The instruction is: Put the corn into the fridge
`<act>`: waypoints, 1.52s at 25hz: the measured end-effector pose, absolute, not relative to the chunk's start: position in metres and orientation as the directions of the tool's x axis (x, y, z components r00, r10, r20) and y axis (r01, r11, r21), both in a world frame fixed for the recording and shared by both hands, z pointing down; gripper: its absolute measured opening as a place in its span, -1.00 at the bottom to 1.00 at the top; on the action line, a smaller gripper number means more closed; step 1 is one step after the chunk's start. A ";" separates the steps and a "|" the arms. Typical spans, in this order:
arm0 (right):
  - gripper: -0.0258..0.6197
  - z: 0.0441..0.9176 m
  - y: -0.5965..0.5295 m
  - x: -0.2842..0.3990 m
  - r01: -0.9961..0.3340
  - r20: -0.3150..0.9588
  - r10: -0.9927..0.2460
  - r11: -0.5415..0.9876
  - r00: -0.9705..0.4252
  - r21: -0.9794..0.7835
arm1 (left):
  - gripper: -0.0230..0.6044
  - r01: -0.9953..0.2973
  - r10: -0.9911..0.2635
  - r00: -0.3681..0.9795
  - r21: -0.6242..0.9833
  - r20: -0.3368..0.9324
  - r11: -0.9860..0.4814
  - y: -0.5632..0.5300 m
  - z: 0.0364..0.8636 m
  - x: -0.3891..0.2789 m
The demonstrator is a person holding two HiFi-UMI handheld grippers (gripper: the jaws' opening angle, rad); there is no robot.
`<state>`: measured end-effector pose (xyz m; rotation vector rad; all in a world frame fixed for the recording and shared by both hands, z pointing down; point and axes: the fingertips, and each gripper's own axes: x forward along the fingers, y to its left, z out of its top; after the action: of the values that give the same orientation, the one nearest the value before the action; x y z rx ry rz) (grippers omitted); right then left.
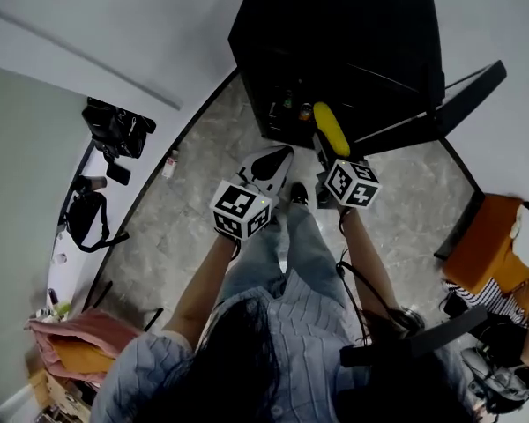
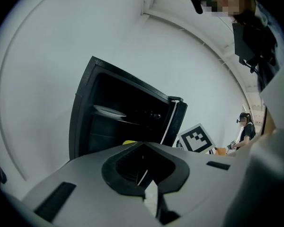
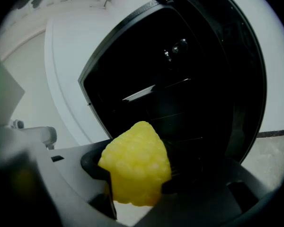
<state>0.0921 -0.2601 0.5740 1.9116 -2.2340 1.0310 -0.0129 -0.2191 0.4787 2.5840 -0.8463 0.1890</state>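
A yellow corn cob (image 1: 331, 129) sticks out of my right gripper (image 1: 324, 148), which is shut on it just in front of the open black fridge (image 1: 335, 51). In the right gripper view the corn (image 3: 135, 169) fills the jaws of the right gripper (image 3: 138, 176), pointing at the dark fridge interior (image 3: 180, 93) with its wire shelves. My left gripper (image 1: 278, 159) hangs lower and to the left, shut and holding nothing. In its own view the left gripper (image 2: 144, 146) faces the fridge (image 2: 118, 122) from a short distance.
The fridge door (image 1: 472, 95) swings open to the right. A plate (image 2: 109, 111) lies on an upper shelf, and small items (image 1: 291, 108) stand low inside. A person sits by an orange chair (image 1: 494, 245) at right. Camera gear (image 1: 115, 130) rests at left.
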 end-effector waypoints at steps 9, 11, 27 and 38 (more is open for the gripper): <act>-0.12 0.628 -0.317 0.123 -0.919 0.486 -0.854 -0.023 -0.186 -0.393 | -0.90 -0.608 -0.540 0.794 0.361 0.278 -0.707 -0.245 0.501 0.000; -0.12 0.636 -0.329 0.127 -0.927 0.499 -0.848 -0.023 -0.180 -0.373 | -0.90 -0.612 -0.546 0.791 0.367 0.277 -0.701 -0.252 0.504 0.001; -0.12 0.694 -0.366 0.118 -0.954 0.613 -0.765 0.009 -0.198 -0.298 | -0.90 -0.669 -0.595 0.742 0.390 0.308 -0.633 -0.271 0.523 -0.022; -0.12 0.711 -0.397 0.108 -0.974 0.660 -0.717 0.152 -0.225 -0.167 | -0.90 -0.676 -0.602 0.735 0.406 0.312 -0.615 -0.271 0.531 -0.026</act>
<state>0.1084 -0.3969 0.7110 1.6096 -2.0084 0.8060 -0.0261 -0.2712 0.5305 2.4320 -0.9679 0.1967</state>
